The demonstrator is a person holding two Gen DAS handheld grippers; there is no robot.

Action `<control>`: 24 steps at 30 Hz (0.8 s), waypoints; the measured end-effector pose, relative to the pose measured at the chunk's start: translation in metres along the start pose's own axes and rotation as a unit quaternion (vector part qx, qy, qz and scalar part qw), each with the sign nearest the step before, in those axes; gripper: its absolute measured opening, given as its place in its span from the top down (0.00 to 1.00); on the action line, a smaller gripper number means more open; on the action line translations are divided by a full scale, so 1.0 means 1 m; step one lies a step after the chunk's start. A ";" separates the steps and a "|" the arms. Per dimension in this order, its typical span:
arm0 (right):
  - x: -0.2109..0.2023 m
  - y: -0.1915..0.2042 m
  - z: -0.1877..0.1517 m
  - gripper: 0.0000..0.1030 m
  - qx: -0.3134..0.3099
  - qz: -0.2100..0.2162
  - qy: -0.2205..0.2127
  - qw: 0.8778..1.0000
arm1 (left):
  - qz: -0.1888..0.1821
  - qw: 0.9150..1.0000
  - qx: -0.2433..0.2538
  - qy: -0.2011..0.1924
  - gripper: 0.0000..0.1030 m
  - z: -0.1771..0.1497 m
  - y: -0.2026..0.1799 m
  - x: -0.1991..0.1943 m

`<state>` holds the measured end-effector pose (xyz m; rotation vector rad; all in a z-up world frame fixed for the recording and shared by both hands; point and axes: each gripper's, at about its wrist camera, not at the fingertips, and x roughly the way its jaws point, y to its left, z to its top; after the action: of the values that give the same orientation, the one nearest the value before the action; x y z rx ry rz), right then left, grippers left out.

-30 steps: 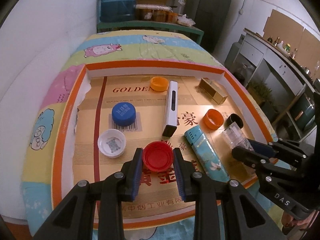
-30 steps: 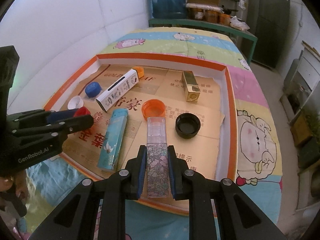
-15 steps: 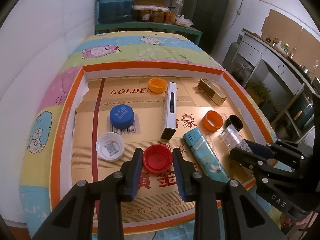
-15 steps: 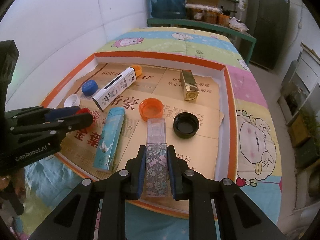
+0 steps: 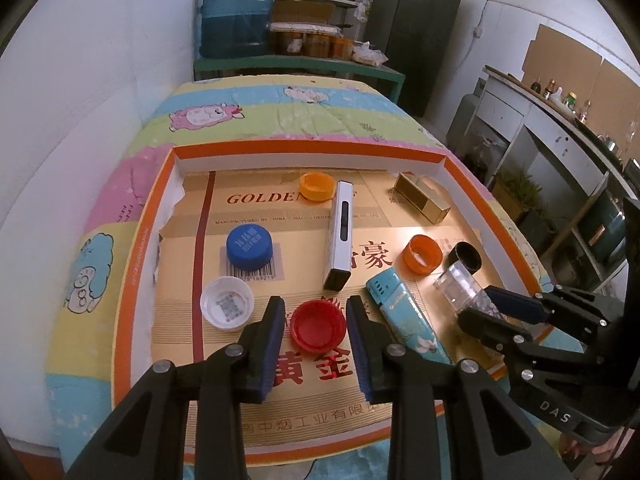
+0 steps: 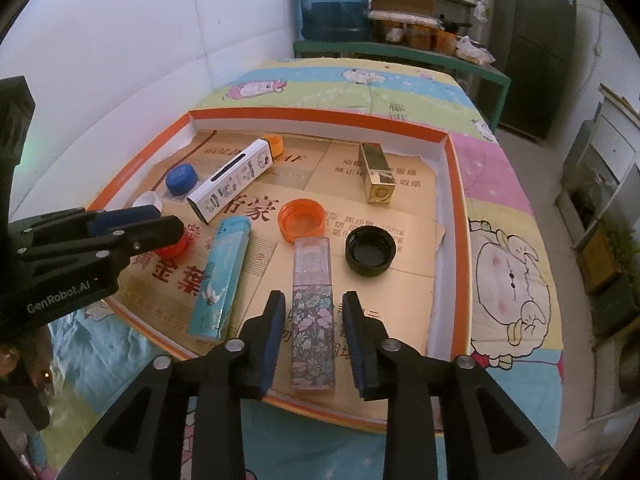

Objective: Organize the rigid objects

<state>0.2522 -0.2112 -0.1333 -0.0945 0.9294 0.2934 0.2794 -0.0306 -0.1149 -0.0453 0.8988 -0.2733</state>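
Note:
A shallow orange-rimmed tray (image 5: 304, 148) lined with gold cardboard holds caps and small boxes. My left gripper (image 5: 316, 322) is open, its pads standing on either side of a red cap (image 5: 318, 326) that lies on the cardboard. My right gripper (image 6: 314, 328) is open around a floral lighter with a clear top (image 6: 312, 308), which lies flat near the tray's front edge. The right gripper also shows in the left wrist view (image 5: 480, 308) beside that lighter (image 5: 460, 288).
Also in the tray: a white cap (image 5: 227, 307), a blue cap (image 5: 249, 246), a yellow-orange cap (image 5: 317, 186), a white box (image 5: 340, 236), a gold box (image 5: 422, 202), an orange cap (image 5: 424, 254), a black cap (image 6: 370, 250), a teal lighter (image 6: 220, 276).
Both grippers have opened. The left jaws let go of the red cap and the right jaws let go of the floral lighter; both objects now lie on the cardboard.

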 end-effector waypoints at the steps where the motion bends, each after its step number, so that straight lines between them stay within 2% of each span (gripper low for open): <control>1: -0.001 0.000 0.000 0.70 0.001 -0.001 -0.001 1.000 | 0.000 1.000 0.000 -0.001 0.65 0.000 0.000 -0.001; 4: -0.005 -0.001 0.000 0.69 0.005 -0.003 -0.004 1.000 | -0.001 1.000 0.000 -0.003 0.55 0.000 0.001 -0.003; 6: -0.006 -0.001 0.001 0.64 0.006 -0.003 -0.005 1.000 | 0.000 1.000 0.000 -0.005 0.55 0.000 0.000 -0.005; 11: -0.014 0.001 0.001 0.63 0.007 -0.003 -0.010 1.000 | 0.001 1.000 -0.002 -0.011 0.48 -0.001 0.000 -0.013; 18: -0.026 -0.001 0.001 0.47 0.021 -0.004 -0.024 0.999 | 0.001 1.000 -0.001 -0.022 0.39 -0.004 -0.003 -0.027; 24: -0.036 -0.001 0.001 0.40 0.032 -0.006 -0.032 0.999 | 0.000 0.999 -0.001 -0.033 0.38 -0.005 -0.003 -0.038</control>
<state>0.2334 -0.2189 -0.1037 -0.0321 0.8734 0.2539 0.2522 -0.0232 -0.0881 -0.0558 0.8333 -0.2693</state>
